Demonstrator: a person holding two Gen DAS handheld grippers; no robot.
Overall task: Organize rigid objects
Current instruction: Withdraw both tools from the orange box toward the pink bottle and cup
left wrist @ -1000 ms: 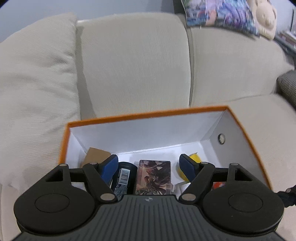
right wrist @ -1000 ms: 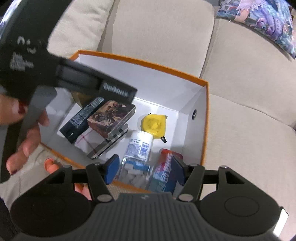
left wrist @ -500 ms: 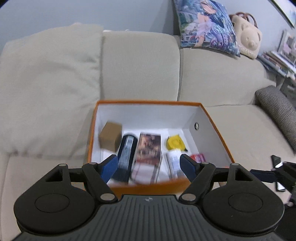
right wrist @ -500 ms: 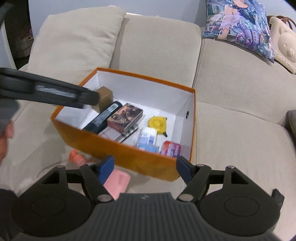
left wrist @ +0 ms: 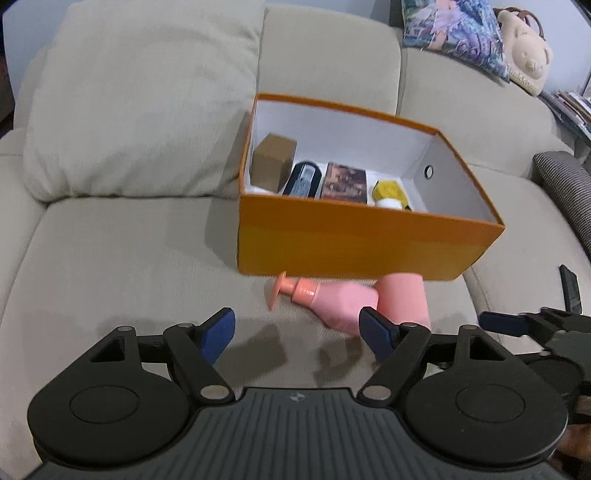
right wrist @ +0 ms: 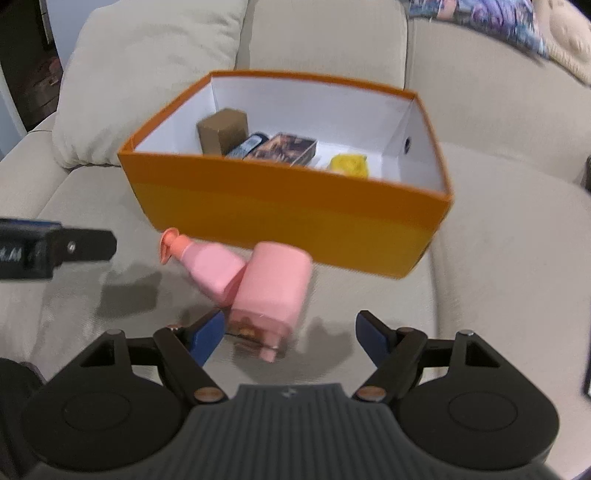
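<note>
An orange box [left wrist: 354, 243] [right wrist: 280, 206] stands on the beige sofa seat. It holds a brown carton [left wrist: 274, 162], a dark can [left wrist: 303, 178], a picture card box [left wrist: 343, 181] and a yellow tape measure [left wrist: 388, 190]. In front of it lie a pink pump bottle [left wrist: 328, 297] [right wrist: 203, 267] and a pink rounded bottle [left wrist: 404, 299] [right wrist: 273, 291]. My left gripper [left wrist: 297, 330] is open and empty above the seat. My right gripper [right wrist: 290, 334] is open and empty, just short of the rounded bottle.
A large beige cushion [left wrist: 136, 96] leans at the back left. A printed pillow [left wrist: 454, 33] and a bear-shaped bag [left wrist: 524, 55] sit at the back right. A striped cushion [left wrist: 565, 184] lies on the right. A black remote [left wrist: 570, 288] lies on the seat.
Both grippers have pulled back and away from the box interior. The two pink bottles in front of the box have come into view.
</note>
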